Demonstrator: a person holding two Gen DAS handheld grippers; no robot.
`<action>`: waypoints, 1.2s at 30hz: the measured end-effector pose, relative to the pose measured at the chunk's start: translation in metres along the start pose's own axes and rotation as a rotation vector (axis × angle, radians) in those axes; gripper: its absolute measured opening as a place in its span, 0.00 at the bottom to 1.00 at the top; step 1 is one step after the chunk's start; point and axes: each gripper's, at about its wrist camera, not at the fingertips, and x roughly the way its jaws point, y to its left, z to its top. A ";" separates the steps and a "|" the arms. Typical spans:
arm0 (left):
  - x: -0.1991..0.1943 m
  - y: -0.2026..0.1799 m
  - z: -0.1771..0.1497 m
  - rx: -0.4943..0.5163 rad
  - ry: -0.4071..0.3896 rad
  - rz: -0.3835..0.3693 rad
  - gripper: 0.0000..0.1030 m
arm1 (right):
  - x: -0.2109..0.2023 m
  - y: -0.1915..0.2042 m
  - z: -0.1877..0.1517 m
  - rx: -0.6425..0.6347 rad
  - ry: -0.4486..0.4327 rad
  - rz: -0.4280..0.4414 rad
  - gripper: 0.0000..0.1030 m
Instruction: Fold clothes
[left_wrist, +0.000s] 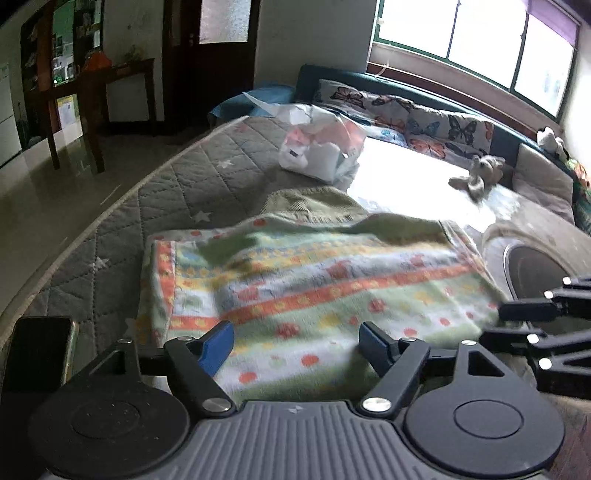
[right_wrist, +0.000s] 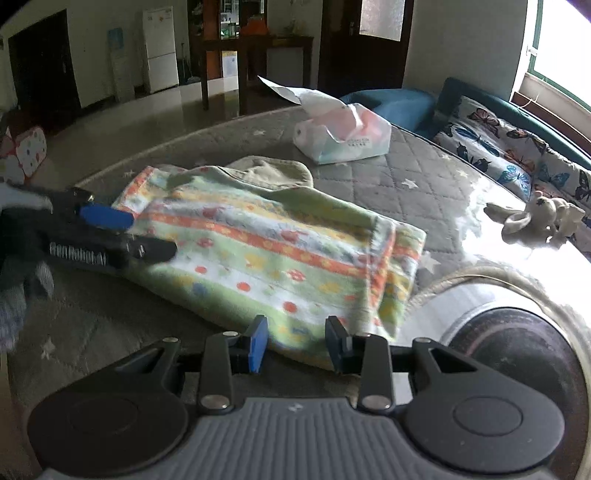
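Observation:
A green cloth (left_wrist: 314, 280) with orange bands and coloured dots lies folded flat on the grey quilted mattress (left_wrist: 166, 184). An olive garment (left_wrist: 310, 203) sticks out from under its far edge. My left gripper (left_wrist: 295, 343) hovers open over the cloth's near part, blue pads wide apart, nothing pinched. In the right wrist view the same cloth (right_wrist: 280, 258) lies ahead, and the left gripper (right_wrist: 140, 236) is over its left end. My right gripper (right_wrist: 297, 343) is at the cloth's near edge. Its pads stand apart with cloth showing in the gap, and they do not press on it.
A white plastic bag (left_wrist: 321, 147) of items sits farther up the bed. A small stuffed toy (right_wrist: 535, 218) and butterfly pillows (right_wrist: 498, 147) line the far side. A round dark object (right_wrist: 517, 358) lies near right. A phone (left_wrist: 40, 354) lies at the bed's left edge.

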 end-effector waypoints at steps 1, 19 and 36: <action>0.000 -0.002 -0.002 0.011 -0.004 0.004 0.76 | 0.002 0.002 0.000 0.000 0.002 0.006 0.33; -0.011 -0.002 -0.015 0.043 -0.038 0.008 0.78 | 0.013 0.027 0.003 -0.003 -0.027 0.022 0.40; -0.029 -0.016 -0.024 0.062 -0.059 -0.020 1.00 | -0.013 0.022 -0.021 0.040 -0.056 0.005 0.71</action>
